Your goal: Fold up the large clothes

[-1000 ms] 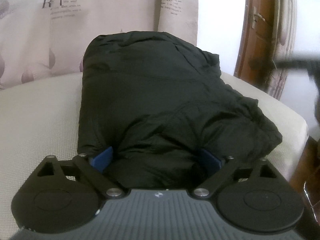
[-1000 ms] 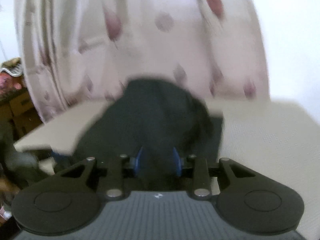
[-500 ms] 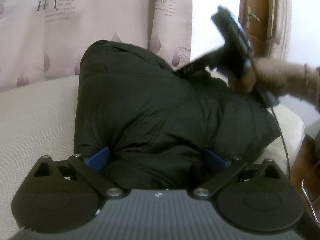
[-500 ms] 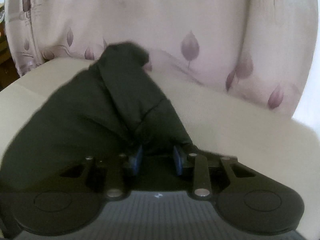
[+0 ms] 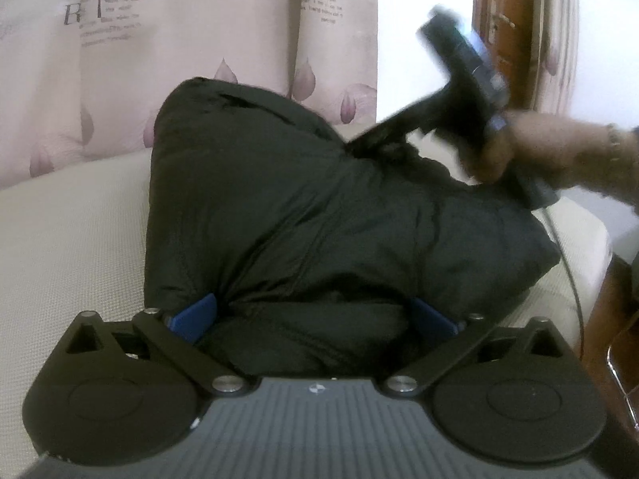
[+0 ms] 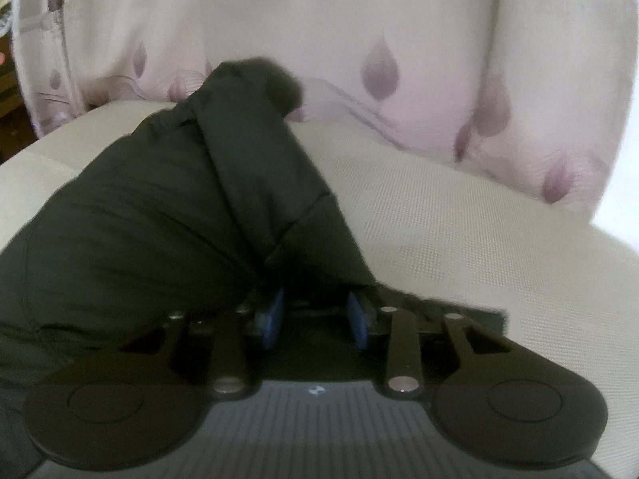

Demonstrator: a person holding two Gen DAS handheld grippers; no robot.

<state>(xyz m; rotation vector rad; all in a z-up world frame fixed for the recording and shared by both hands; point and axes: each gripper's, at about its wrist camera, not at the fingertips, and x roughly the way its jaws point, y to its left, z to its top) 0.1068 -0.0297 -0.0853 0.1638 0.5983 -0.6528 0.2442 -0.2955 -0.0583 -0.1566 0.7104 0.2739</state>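
A black padded jacket [image 5: 303,215] lies folded into a thick bundle on the cream cushion [image 5: 68,235]. My left gripper [image 5: 312,318] stands wide open at the bundle's near edge, and a bulge of the jacket sits between its blue pads [image 5: 193,317]. In the right wrist view the jacket [image 6: 131,231] has a folded-over strip, perhaps a sleeve, running up its right side. My right gripper [image 6: 315,315] holds gathered fabric at its fingertips, and its jaws are opening. The left wrist view shows that right gripper [image 5: 373,139], blurred, at the jacket's far right with a hand [image 5: 519,151] on it.
A pale curtain with purple leaf prints [image 5: 191,52] hangs behind the cushion. A brown wooden door [image 5: 499,32] stands at the far right. The cushion's right edge [image 5: 591,247] drops off toward dark wood. Bare cushion [image 6: 459,231] lies right of the jacket.
My right gripper swung in over the jacket's far right side, carrying a fold of black fabric across. The bundle now rises higher at the back. The left gripper's pads spread slightly wider.
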